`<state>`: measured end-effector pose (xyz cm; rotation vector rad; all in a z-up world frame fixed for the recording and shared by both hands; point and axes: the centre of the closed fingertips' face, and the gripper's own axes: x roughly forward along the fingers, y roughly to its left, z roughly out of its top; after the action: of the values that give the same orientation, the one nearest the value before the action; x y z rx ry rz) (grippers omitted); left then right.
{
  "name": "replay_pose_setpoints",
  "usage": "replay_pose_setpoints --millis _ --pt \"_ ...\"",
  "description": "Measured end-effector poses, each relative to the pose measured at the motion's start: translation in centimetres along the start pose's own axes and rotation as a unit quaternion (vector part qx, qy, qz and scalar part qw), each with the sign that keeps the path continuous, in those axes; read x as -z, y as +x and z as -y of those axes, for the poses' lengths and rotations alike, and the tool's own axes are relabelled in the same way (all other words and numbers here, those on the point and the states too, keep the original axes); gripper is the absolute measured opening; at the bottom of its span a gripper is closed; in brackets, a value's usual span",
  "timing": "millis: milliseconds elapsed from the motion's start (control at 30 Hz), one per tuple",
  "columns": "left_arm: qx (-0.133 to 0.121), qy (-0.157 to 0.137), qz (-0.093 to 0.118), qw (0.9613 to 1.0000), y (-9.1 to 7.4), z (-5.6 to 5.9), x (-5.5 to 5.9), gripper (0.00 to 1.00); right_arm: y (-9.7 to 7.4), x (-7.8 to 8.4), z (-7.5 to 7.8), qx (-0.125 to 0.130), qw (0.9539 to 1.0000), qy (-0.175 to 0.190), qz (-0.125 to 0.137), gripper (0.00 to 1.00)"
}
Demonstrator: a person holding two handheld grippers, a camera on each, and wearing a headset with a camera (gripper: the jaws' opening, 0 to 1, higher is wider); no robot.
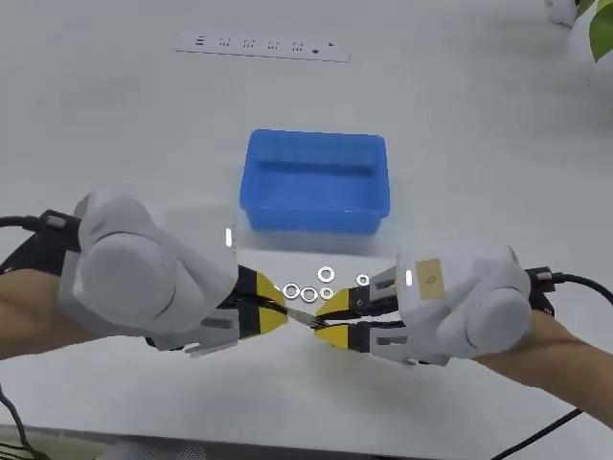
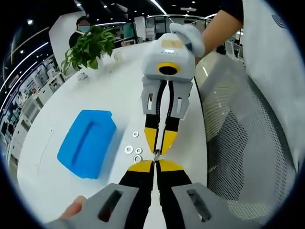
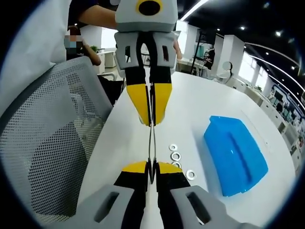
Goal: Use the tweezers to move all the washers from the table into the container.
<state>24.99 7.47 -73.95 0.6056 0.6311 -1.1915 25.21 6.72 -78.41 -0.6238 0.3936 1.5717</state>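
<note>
Nose to nose near the front edge of the table [image 1: 479, 144], the left gripper [image 1: 280, 314] and the right gripper [image 1: 324, 324] each have yellow-tipped jaws pinched narrow on the tweezers [image 3: 151, 143], whose long axis runs side to side along that edge. The washers [image 1: 309, 292] lie loose just beyond the tool, between it and the blue container [image 1: 316, 182] nearer mid-table, about as close to one gripper as the other. Which end carries the tweezers' points is hard to make out, the slim tool being largely hidden by the jaws

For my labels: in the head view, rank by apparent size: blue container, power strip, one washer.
1. Blue rectangular plastic container
2. Long white power strip, lying farther back
3. Small silver metal washer
</note>
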Motion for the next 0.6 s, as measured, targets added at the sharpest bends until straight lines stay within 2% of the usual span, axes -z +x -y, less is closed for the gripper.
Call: replay_pose_setpoints --millis 100,233,367,467,500,600 --pt "-0.011 -0.011 0.041 0.9991 0.0 -0.4 -1.7 0.05 -0.2 -0.6 0.1 0.001 0.9997 0.013 0.022 0.06" --pt "-0.009 -0.019 0.049 0.9986 0.4 -0.5 -2.2 0.05 -0.1 -0.7 0.2 0.005 0.9996 0.013 0.025 0.06" --pt "-0.009 -0.019 0.045 0.9988 0.9 -0.7 -2.0 0.10 -0.1 -0.3 0.1 0.004 0.9997 0.009 0.020 0.06" --pt "-0.002 -0.016 0.049 0.9986 0.9 -0.4 -2.2 0.13 -0.1 -0.3 -0.1 0.003 0.9998 0.006 0.017 0.06" --pt "0.007 -0.019 0.053 0.9984 0.9 -0.1 -2.3 0.14 -0.1 -0.3 -0.1 0.002 0.9998 0.005 0.018 0.06" --pt "0.010 -0.014 0.058 0.9982 1.1 0.0 -2.5 0.14 0.1 -0.5 -0.2 0.000 0.9998 0.007 0.020 0.06"
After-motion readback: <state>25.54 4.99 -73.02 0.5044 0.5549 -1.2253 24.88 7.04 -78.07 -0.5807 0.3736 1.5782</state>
